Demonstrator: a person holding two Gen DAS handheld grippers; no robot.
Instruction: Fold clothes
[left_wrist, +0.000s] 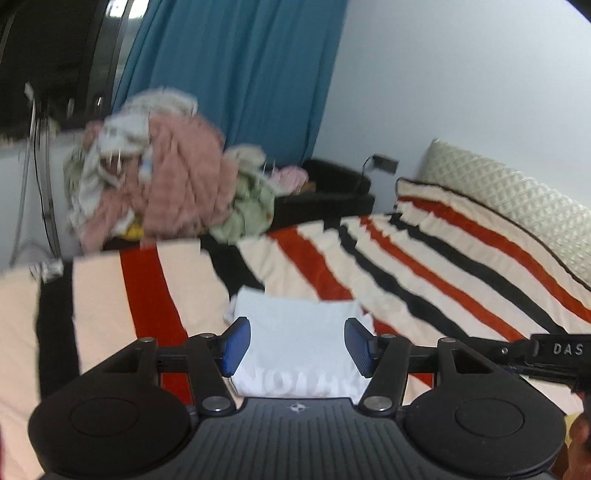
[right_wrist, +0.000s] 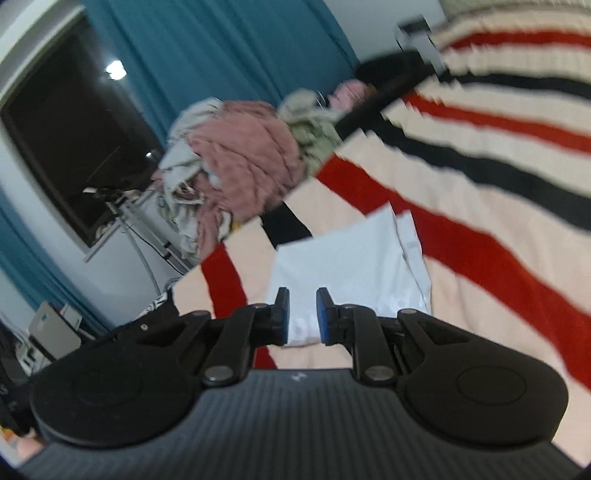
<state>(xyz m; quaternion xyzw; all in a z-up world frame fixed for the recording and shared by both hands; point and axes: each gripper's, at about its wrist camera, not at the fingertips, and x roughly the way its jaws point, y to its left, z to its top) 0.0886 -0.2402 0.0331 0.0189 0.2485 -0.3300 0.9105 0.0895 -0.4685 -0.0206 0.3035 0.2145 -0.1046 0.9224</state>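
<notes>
A white folded garment (left_wrist: 299, 354) with pale lettering lies flat on the striped blanket (left_wrist: 424, 266). My left gripper (left_wrist: 297, 328) hovers above its near side, blue pads wide apart and open, nothing pressed between them. In the right wrist view the same white garment (right_wrist: 347, 258) lies ahead on the blanket (right_wrist: 480, 206). My right gripper (right_wrist: 303, 302) is tilted over its near edge with a narrow gap between the pads, which hold nothing. A heap of unfolded clothes (left_wrist: 166, 173), pink, white and green, sits at the bed's far end, and the same heap (right_wrist: 240, 162) shows in the right wrist view.
A quilted cream pillow (left_wrist: 498, 199) lies along the bed's right side by the wall. A black bin (left_wrist: 332, 195) stands behind the bed, next to the blue curtain (left_wrist: 240, 66). A dark window (right_wrist: 66, 147) and cables are at the left.
</notes>
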